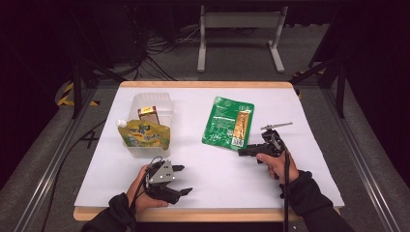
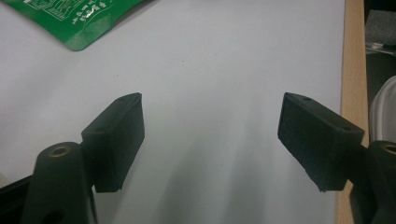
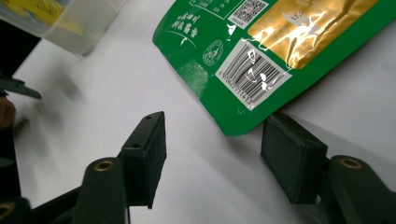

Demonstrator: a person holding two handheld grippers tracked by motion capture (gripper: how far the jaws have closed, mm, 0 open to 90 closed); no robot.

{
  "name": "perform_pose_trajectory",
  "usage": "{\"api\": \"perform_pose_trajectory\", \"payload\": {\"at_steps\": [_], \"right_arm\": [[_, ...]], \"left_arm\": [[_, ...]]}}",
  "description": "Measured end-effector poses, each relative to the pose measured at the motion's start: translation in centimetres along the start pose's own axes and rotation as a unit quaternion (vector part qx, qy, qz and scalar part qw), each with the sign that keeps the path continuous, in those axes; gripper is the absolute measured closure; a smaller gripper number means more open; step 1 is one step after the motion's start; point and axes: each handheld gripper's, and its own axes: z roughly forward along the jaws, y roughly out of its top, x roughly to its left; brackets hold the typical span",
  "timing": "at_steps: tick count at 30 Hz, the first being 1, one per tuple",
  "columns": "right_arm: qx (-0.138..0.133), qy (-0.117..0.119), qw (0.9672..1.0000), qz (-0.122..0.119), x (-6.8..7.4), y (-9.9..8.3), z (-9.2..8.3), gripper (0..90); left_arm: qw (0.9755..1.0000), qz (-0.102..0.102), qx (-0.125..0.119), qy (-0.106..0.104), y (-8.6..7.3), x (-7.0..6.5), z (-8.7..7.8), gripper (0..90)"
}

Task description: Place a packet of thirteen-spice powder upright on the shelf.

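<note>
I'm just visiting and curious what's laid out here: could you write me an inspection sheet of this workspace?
Surface: white sheet over a wooden-edged table, flat.
Job's things: flat green and gold foil packet, lying face-down with its barcode up, its corner near the right claw.
Clutter: clear plastic tub holding a small brown carton and a yellow-green spouted pouch.
Grippers: left claw open over bare sheet; right claw open at the packet's corner, no pad pressing it.
Cables: black cable trailing from the right claw; more on the floor behind.
Surroundings: dark room, grey metal stand beyond the table.

White table [image 1: 290, 183] w/ green pouch [image 1: 228, 123], tub [image 1: 145, 151]
</note>
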Motion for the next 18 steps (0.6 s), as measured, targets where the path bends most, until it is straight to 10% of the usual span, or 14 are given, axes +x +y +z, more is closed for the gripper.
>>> {"api": "perform_pose_trajectory", "payload": {"at_steps": [5,12,18], "right_arm": [[-0.025,0.016,0.9985,0.045,-0.6,0.4,0.6,40.8],[-0.044,-0.004,0.9968,0.067,-1.2,0.3,1.2,72.6],[-0.051,-0.005,0.9957,0.077,-1.7,0.1,1.2,82.9]], "left_arm": [[1.0,0.003,0.002,0.0,0.1,0.0,0.2,23.6],[1.0,0.001,-0.001,0.003,0.6,0.0,0.6,23.9],[1.0,-0.002,-0.001,0.006,0.7,0.2,0.8,23.4]]}}
